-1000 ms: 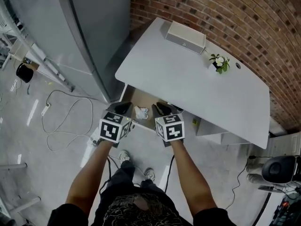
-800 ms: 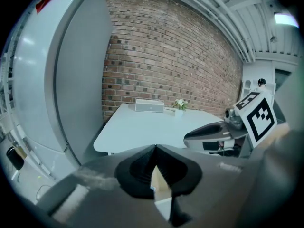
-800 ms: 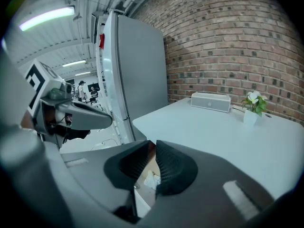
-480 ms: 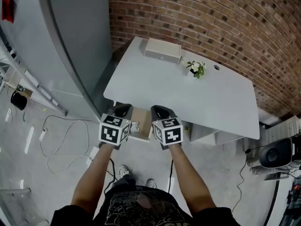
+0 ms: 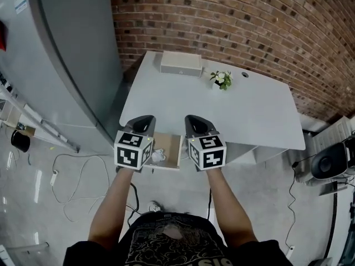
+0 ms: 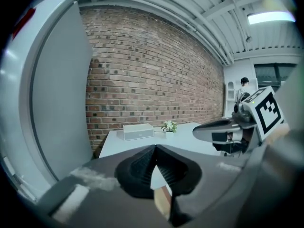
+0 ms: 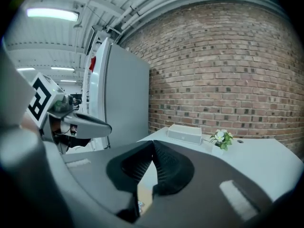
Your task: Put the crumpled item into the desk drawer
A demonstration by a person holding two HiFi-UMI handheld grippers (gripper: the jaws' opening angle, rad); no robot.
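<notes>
The crumpled white item lies in the open desk drawer, on its wooden bottom near the front left. The drawer sticks out from under the white desk. In the head view my left gripper hovers over the drawer's left edge and my right gripper is just past its right edge. Both are above the drawer and apart from the item. In the left gripper view the left gripper has its jaws pressed together with nothing between them. The right gripper is likewise shut and holds nothing.
A pale rectangular box and a small potted plant stand at the desk's back edge by the brick wall. A tall grey cabinet stands close on the left. Cables trail on the floor; a black device sits at right.
The head view has swung up toward the wall. Both shut grippers have lifted and stay side by side over the drawer. The crumpled item stays in the drawer.
</notes>
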